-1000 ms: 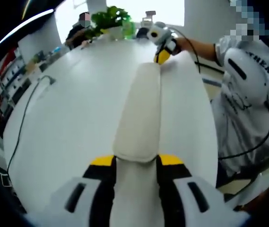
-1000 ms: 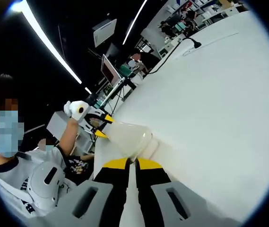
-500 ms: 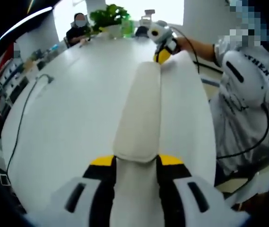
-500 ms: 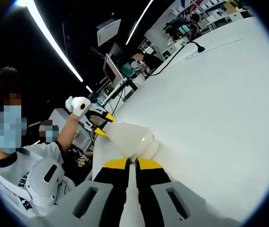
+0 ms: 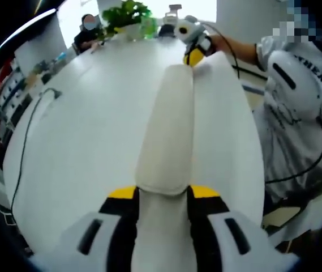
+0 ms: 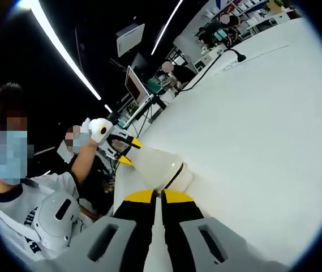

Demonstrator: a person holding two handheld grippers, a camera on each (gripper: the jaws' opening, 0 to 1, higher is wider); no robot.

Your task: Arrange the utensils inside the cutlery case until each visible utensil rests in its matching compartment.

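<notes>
- You worked over a broad white desk [image 5: 93,147], bare across most of its top, with a dark cable [image 5: 28,141] trailing along one side toward a small fitting near the edge.
- At the far end of the desk stood a green plant [image 5: 128,12], and another person sat just beside it; in the right gripper view the room behind was dim, with long ceiling light strips [image 6: 64,48] and monitors on stands.
- The cutlery case [image 5: 169,130] was a long, pale, closed case with rounded ends, held lengthwise between your two grippers above the desk; its lid was shut, so whatever lay inside could not be seen.
- Your left gripper [image 5: 163,195] had its jaws clamped on the near end of the case, one yellow-tipped jaw on each side of it.
- Your right gripper [image 6: 162,195] had its jaws nearly together, pinching the thin edge at the opposite end of the case [image 6: 158,167]; in the left gripper view it showed at the far tip [image 5: 193,54].
- In the right gripper view your left hand [image 6: 95,133] was raised beyond the case, arm stretched out from the shoulder of your white printed shirt [image 5: 296,96].
</notes>
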